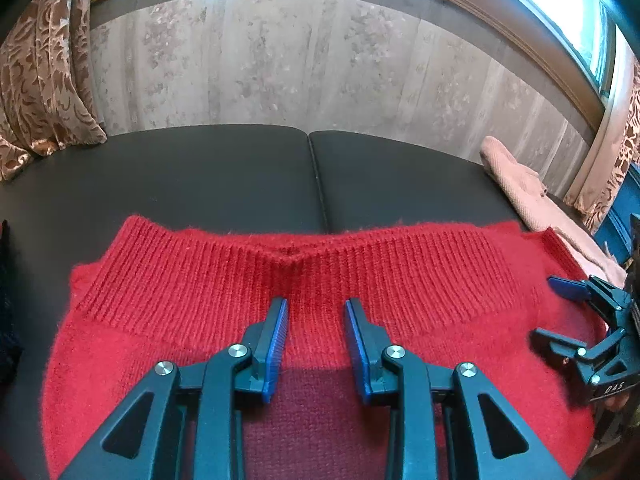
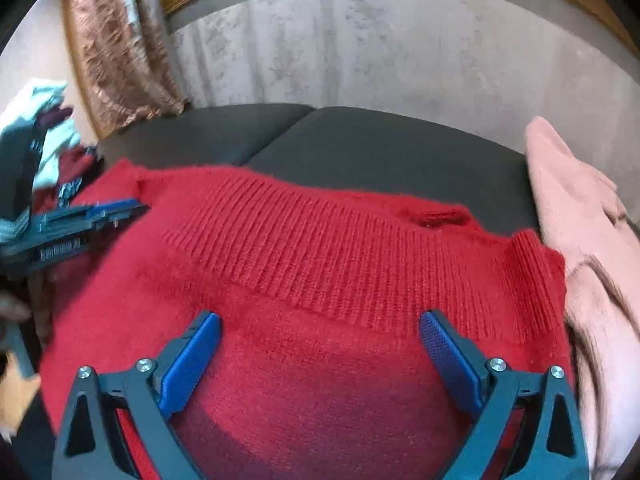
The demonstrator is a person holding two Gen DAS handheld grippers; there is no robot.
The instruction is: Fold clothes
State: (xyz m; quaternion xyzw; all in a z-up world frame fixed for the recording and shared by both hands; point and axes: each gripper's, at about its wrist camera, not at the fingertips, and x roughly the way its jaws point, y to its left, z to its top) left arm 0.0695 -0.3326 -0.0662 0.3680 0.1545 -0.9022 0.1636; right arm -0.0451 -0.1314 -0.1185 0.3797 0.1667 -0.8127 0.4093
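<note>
Dark padded table (image 1: 224, 176) carries a folded red sweater (image 1: 280, 280); left gripper (image 1: 316, 320) part-open, right gripper (image 2: 320, 340) wide, both empty, pink garment (image 2: 580, 220) at three o'clock.

1 red sweater (image 1: 320, 300), 1 pink garment (image 1: 528, 196)

both grippers angle downward, left gripper (image 1: 316, 312) part-open, right gripper (image 2: 320, 328) wide
</note>
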